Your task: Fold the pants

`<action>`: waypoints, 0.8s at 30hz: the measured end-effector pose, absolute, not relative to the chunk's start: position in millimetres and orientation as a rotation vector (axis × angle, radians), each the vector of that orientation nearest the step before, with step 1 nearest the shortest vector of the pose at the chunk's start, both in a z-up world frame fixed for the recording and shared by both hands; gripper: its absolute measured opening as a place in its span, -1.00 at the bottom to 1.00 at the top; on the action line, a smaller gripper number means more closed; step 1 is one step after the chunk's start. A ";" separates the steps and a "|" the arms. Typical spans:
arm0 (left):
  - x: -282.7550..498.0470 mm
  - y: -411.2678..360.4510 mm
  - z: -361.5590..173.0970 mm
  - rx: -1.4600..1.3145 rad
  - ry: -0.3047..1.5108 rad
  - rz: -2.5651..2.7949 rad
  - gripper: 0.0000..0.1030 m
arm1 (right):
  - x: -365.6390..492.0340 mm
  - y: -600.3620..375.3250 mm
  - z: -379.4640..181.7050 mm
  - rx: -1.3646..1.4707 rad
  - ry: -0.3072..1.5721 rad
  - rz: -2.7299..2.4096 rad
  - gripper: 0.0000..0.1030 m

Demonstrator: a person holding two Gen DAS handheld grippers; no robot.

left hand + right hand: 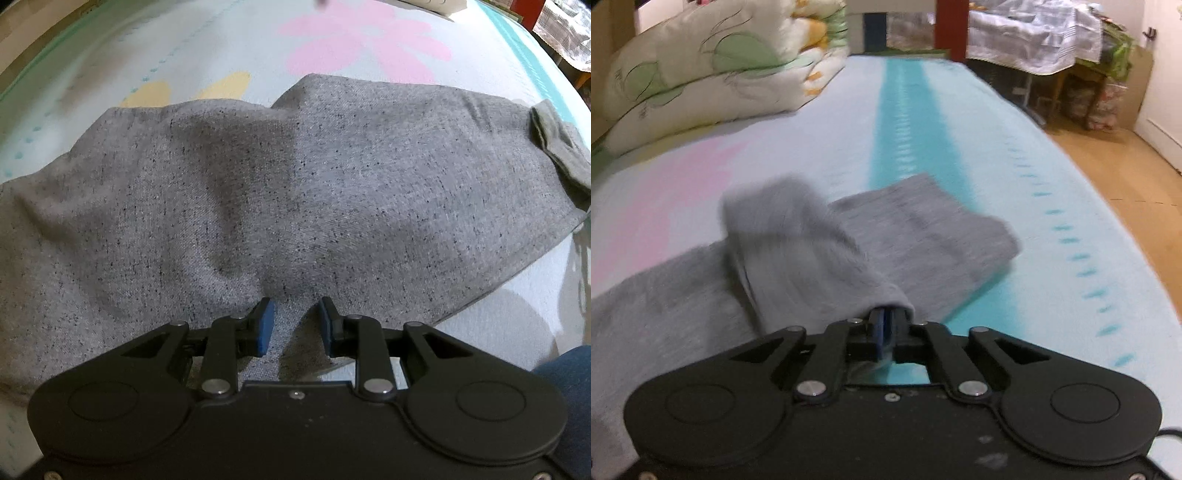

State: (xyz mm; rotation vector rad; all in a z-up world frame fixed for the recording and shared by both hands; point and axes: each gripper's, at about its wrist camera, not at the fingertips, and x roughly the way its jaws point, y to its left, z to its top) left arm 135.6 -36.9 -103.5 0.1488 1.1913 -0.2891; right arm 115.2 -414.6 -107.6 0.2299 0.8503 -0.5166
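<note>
Grey speckled pants lie spread across a bed with a pale blue sheet. My left gripper is open, its blue pads resting on the near edge of the cloth, with a strip of fabric between the fingers. In the right wrist view, my right gripper is shut on a raised fold of the pants, lifting it above the cuff end that lies flat on the sheet. The lifted cloth is motion-blurred.
A folded quilt and pillows are piled at the far left of the bed. The bed's right edge drops to a wooden floor. A covered table and a red post stand beyond. A blue-clad knee is at the right.
</note>
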 end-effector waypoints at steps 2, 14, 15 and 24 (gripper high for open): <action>134.4 -37.8 -103.3 0.149 1.189 -0.287 -0.32 | 115.5 -416.6 -103.0 0.197 0.849 -0.530 -0.81; 131.1 -35.6 -100.4 0.149 1.173 -0.287 -0.31 | 123.8 -469.5 -74.4 0.207 0.789 -0.693 -0.50; 129.8 -35.9 -100.4 0.150 1.168 -0.285 -0.31 | 120.4 -463.3 -69.8 0.216 0.770 -0.638 -0.50; 126.6 -19.6 -101.4 0.038 1.153 -0.280 -0.29 | 122.4 -338.7 -99.1 -0.197 0.789 -0.214 -0.50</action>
